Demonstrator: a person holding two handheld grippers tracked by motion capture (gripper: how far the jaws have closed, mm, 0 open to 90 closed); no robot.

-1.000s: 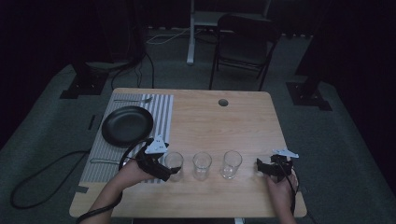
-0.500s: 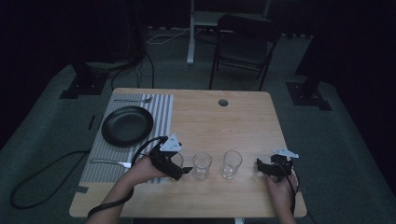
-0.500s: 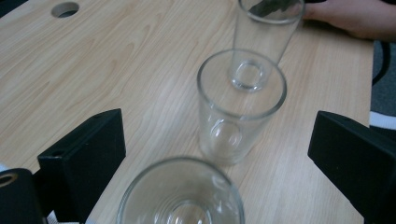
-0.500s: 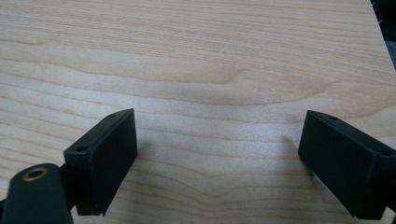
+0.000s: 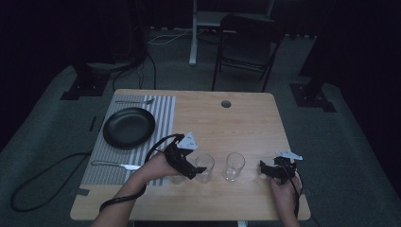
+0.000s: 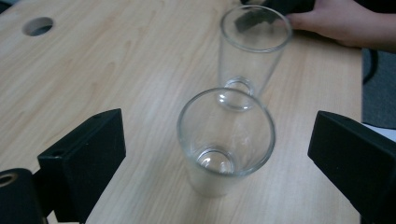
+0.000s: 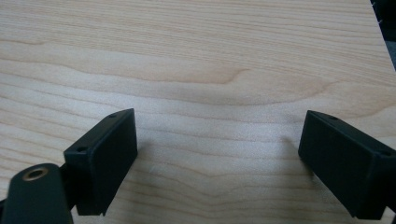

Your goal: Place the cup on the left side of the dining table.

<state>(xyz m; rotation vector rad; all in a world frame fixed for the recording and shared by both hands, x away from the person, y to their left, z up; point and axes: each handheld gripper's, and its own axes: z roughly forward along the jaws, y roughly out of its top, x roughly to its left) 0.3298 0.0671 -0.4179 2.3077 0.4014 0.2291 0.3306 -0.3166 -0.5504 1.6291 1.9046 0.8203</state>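
High view: left hand-held gripper (image 5: 201,169) sits at the near edge of the counter (image 5: 246,123), jaws wide open either side of the middle glass (image 6: 226,140), pads clear of it, lined up for a grab. Right glass (image 6: 252,51) stands just beyond, left glass (image 5: 178,178) mostly hidden under the left hand. Right hand-held gripper (image 7: 219,163) rests open and empty over bare wood, parked out of the way. Since a second ago the left one slid right from the left glass to the middle one; right unchanged.

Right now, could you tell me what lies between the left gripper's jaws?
In the left gripper view, a clear glass stands upright between the open left gripper jaws, untouched by either.
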